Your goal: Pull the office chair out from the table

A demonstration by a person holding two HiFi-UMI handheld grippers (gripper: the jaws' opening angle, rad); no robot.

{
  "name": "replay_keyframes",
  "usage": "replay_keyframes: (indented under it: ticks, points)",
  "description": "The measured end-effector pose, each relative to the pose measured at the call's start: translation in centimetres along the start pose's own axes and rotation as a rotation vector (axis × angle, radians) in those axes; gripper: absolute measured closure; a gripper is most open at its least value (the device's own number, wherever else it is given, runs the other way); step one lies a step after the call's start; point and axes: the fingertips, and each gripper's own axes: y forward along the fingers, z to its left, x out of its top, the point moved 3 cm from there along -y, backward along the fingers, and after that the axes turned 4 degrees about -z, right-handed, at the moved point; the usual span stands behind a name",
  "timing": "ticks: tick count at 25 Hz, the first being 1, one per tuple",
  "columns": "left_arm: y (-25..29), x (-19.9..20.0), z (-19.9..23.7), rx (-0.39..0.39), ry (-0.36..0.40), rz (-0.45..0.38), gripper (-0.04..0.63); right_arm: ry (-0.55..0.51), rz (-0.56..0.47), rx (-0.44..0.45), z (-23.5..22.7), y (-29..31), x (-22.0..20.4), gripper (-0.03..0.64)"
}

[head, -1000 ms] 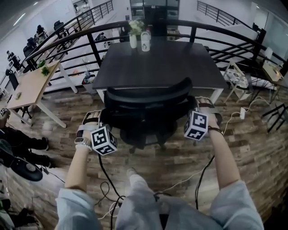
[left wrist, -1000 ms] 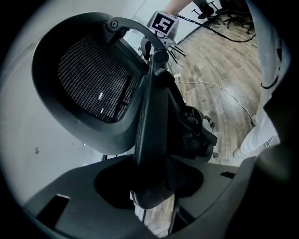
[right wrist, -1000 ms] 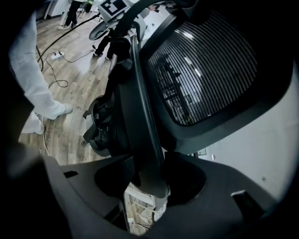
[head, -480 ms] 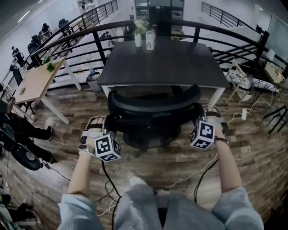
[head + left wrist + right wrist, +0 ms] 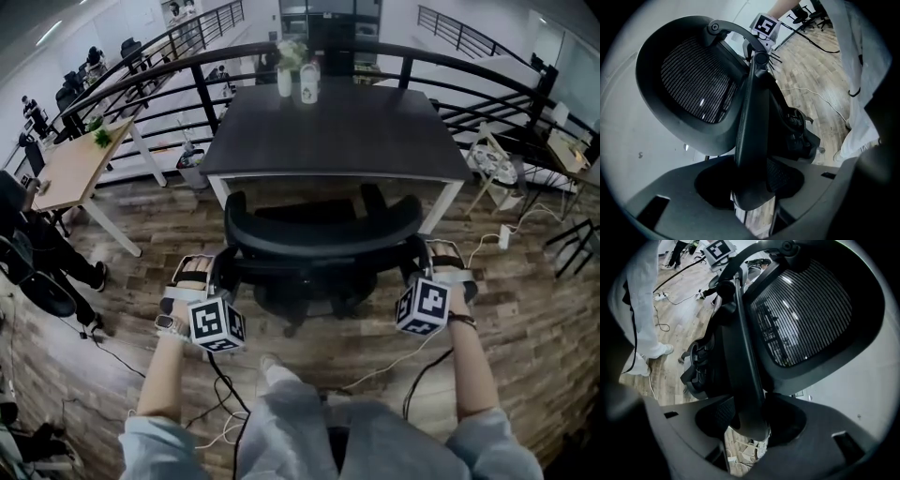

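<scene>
Fingers (image 5: 670,211) of the left gripper (image 5: 195,277) clamp the office chair's (image 5: 319,246) left armrest (image 5: 752,140), and the right gripper (image 5: 441,267) clamps the right armrest (image 5: 745,376). Its backrest stands just clear of the dark table's (image 5: 337,131) front edge, with open wood floor (image 5: 525,328) on both sides.

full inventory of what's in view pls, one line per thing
office chair: one, black, just in front of the table
table: one, dark, beyond the chair
vase: one, white, holds flowers, table's far edge
mug: one, white, beside the vase
railing: one, black, behind the table
desk: one, light wood, far left
cables: several, black and white, on the floor
bystander: one, dark clothes, left edge
left gripper: one, black, shut on the chair's left side bar
right gripper: one, black, shut on the right side bar
</scene>
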Motion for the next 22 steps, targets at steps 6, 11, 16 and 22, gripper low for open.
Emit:
replay_keyframes:
  ticks: [6, 11, 16, 22]
  points:
    - [-1.7, 1.1, -1.3, 0.001, 0.008, -0.022, 0.399, 0.007, 0.001, -0.013, 1.6, -2.8, -0.7, 0.413]
    - [-2.2, 1.3, -1.7, -0.004, 0.012, -0.036, 0.399, 0.025, 0.019, -0.017, 2.2, -3.9, -0.8, 0.413]
    - [-2.8, 1.7, -2.0, -0.003, 0.014, -0.044, 0.399, 0.023, 0.029, -0.031, 2.7, -5.3, -1.0, 0.413]
    - [-3.0, 1.7, -2.1, 0.031, 0.003, -0.037, 0.396, 0.015, 0.028, -0.035, 3.4, -6.1, -0.8, 0.413]
